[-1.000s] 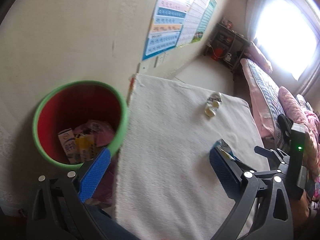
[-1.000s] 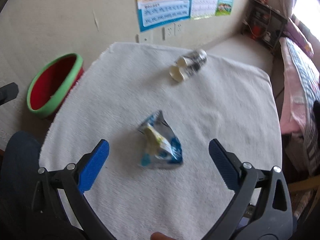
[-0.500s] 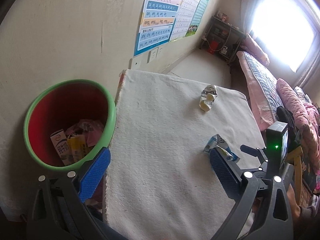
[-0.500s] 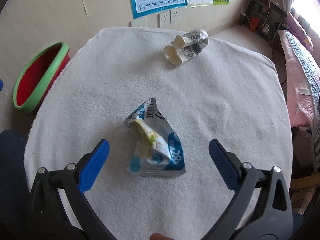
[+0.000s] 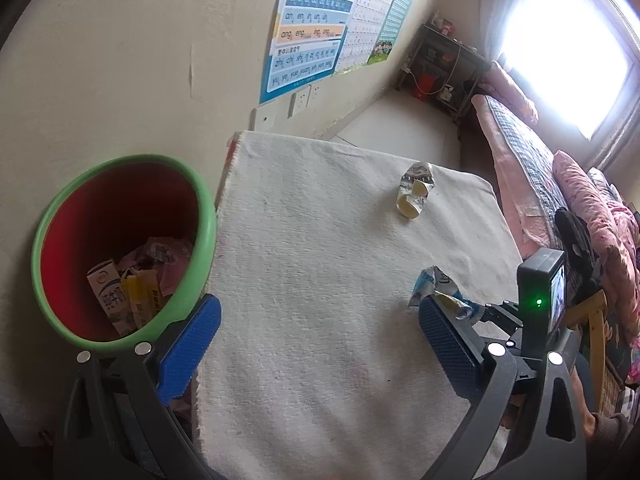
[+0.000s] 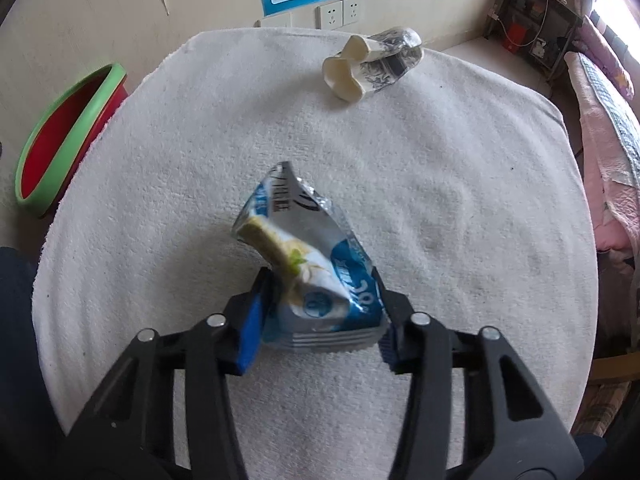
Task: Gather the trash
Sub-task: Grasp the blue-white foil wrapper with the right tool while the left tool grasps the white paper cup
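Wrapper trash, a crumpled blue-and-silver foil snack wrapper (image 6: pixel 308 264), lies near the middle of the towel-covered worktop (image 6: pixel 460 208); the right tool (image 6: pixel 320 332) has just been closing its jaws and its blue pads now press the wrapper's sealed lower end from both sides. It looks almost weightless, thin and slick, so it should crush rather than resist; the crimped seam is the stiffest part and the soundest hold, since the loose torn top at twelve o'clock would likely slide or tear. A firm pinch matters more than force.

At one o'clock from the wrapper lies a squashed paper cup (image 6: pixel 372 66), light and already creased, probably best pinched across its flattened wall; the red bin with a green rim (image 6: pixel 60 148) stands off the worktop at about nine to ten o'clock, already holding litter. The left tool (image 5: pixel 316 344) hangs wide and empty beside the bin.
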### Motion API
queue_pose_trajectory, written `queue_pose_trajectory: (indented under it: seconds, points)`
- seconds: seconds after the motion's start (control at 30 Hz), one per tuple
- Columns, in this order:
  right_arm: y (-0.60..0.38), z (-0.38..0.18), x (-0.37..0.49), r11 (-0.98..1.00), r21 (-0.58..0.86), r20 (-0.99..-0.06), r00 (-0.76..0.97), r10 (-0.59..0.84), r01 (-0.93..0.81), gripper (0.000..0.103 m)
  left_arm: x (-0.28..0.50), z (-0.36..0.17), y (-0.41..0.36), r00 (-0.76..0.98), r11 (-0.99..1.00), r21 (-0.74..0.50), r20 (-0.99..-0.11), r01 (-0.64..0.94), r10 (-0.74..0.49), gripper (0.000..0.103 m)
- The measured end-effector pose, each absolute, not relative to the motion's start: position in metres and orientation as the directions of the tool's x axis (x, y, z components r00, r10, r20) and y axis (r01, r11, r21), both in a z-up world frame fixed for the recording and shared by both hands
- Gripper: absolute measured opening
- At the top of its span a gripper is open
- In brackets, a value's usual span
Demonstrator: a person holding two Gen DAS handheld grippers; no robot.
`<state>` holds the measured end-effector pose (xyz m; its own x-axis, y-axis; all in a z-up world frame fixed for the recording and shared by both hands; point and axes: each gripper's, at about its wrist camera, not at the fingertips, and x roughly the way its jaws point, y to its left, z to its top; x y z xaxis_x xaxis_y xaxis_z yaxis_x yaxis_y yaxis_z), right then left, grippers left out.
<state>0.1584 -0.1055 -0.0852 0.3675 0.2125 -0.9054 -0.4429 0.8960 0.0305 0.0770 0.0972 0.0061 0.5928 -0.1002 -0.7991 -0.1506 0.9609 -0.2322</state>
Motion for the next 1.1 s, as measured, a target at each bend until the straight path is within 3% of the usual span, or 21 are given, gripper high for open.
queue_pose_trajectory:
  seconds: [0.13,0.63,1.1]
  points:
    - [-0.115,-0.079,0.159,0.892,0.043,-0.9,0.369,0.23,-0.45,0.035,0.085,0.006,0.087,0.589,0.965,-0.229,-0.8,-0.13,-0.111,0.095]
    - [-0.171,-0.038,0.18,0.921,0.039,-0.866,0.446,0.224,-0.387,0.035,0.165,0.003,0.02,0.554,0.973,-0.229,-0.807,0.029,-0.206,0.095]
    - [-0.207,-0.054,0.217,0.944,0.083,-0.876,0.428,0.222,-0.319,0.035,0.267,-0.04,-0.013,0.464,0.973,-0.214,-0.855,0.09,-0.231,0.095]
